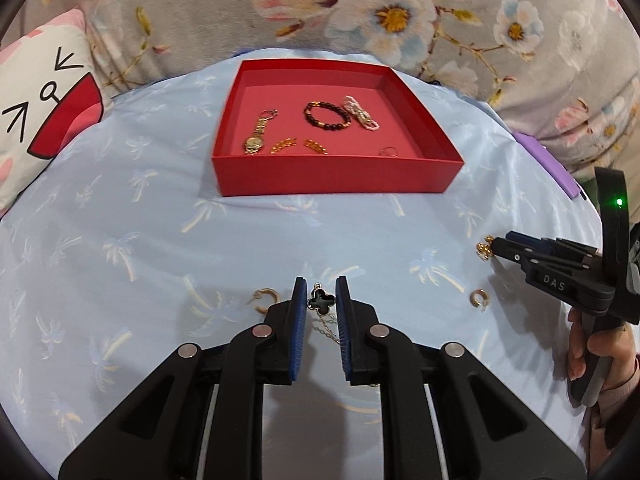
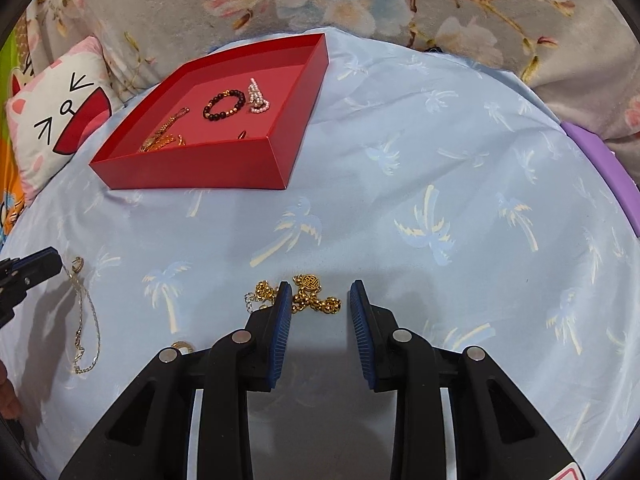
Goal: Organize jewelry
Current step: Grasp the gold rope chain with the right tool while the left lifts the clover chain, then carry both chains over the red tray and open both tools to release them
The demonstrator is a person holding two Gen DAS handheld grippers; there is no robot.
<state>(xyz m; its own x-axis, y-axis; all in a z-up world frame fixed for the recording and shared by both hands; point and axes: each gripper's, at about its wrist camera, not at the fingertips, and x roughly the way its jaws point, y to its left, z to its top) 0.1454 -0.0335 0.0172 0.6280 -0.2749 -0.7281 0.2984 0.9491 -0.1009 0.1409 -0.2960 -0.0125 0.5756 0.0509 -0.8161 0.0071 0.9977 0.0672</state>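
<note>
A red tray (image 1: 332, 178) (image 2: 200, 172) on the blue palm-print cloth holds a gold watch (image 1: 256, 136), a dark bead bracelet (image 1: 327, 115) (image 2: 224, 105), a pearl piece (image 1: 360, 113) (image 2: 258, 100) and small gold items. My left gripper (image 1: 320, 286) is open, its jaws either side of a black clover pendant (image 1: 321, 300) on a thin chain (image 2: 86, 320). My right gripper (image 2: 320, 290) is open over a gold bead bracelet (image 2: 310, 294), which also shows by its tip in the left wrist view (image 1: 483, 249).
Gold hoop earrings lie on the cloth, one left (image 1: 265, 300) and one right (image 1: 478, 299) of the left gripper. A cat-face pillow (image 1: 44, 108) sits far left. A floral blanket (image 1: 400, 12) lies behind. A purple object (image 2: 604, 160) is at the right edge.
</note>
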